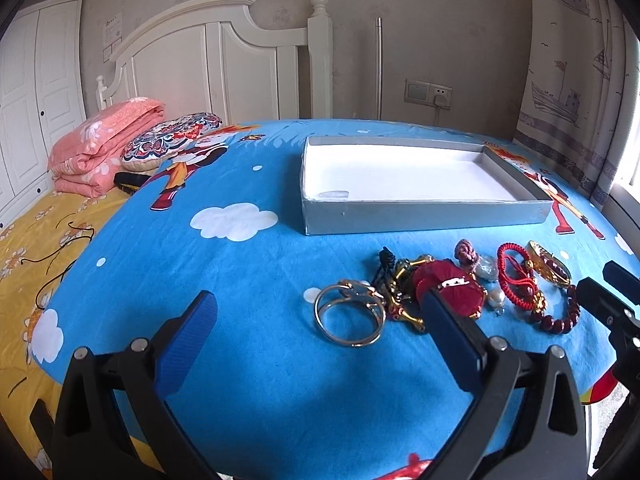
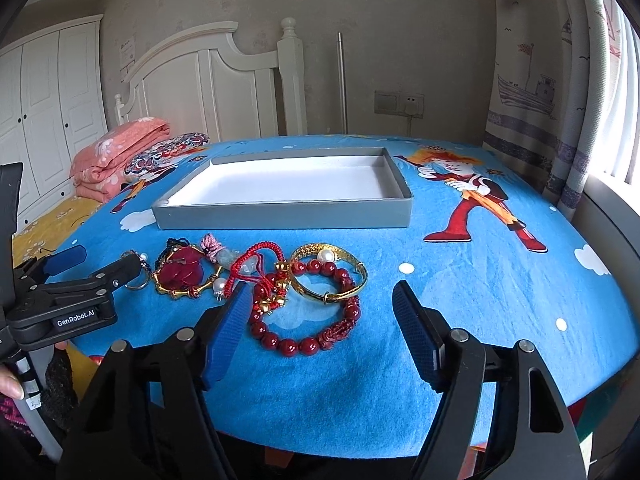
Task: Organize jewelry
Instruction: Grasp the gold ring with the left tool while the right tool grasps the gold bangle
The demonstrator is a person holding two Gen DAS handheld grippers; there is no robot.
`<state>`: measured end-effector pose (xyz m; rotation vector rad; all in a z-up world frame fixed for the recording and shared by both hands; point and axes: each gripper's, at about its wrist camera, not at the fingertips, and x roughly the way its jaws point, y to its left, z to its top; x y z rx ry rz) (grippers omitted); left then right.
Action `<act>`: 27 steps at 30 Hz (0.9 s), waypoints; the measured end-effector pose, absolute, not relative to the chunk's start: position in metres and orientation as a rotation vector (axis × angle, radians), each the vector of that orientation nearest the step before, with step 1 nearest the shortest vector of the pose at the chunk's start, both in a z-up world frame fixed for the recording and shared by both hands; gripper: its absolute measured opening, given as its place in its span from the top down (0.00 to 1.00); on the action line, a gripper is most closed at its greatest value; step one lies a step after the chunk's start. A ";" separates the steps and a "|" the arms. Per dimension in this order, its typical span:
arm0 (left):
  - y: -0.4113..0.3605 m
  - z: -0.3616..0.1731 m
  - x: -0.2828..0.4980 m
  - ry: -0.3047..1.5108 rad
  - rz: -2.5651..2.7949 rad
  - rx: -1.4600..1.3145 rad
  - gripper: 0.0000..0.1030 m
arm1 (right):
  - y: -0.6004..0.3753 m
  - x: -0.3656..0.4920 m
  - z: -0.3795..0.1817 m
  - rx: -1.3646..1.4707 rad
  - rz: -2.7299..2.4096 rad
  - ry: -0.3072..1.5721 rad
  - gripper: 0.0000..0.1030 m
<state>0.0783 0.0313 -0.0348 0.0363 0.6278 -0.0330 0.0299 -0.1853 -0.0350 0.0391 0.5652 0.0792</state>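
Approach step: both tools, left tool (image 1: 316, 316) and right tool (image 2: 318, 308), spread and empty, hover over jewelry heaped on the blue cartoon-print surface (image 2: 480, 300). The dark-red beaded bracelet (image 2: 308, 328) lies between the right tool's pads; next, pinch it and carry it to the empty shallow grey box (image 2: 280, 212).

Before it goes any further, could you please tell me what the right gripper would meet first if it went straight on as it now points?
Probably the red bead bracelet, lying between and just ahead of the right gripper's open fingers; the gold bangle overlaps its far side. Depth is uncertain.
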 end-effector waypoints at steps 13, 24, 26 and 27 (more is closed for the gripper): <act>0.027 -0.052 0.097 0.673 -0.059 0.033 0.17 | -0.196 0.067 -0.043 0.079 0.062 0.618 0.42; 0.018 -0.047 0.090 0.649 -0.101 0.047 0.63 | -0.188 0.086 -0.050 0.054 0.077 0.683 0.37; 0.021 -0.047 0.089 0.657 -0.108 0.027 0.63 | -0.191 0.089 -0.052 0.075 0.086 0.695 0.38; 0.023 -0.046 0.089 0.659 -0.110 0.021 0.63 | -0.192 0.091 -0.053 0.079 0.093 0.700 0.39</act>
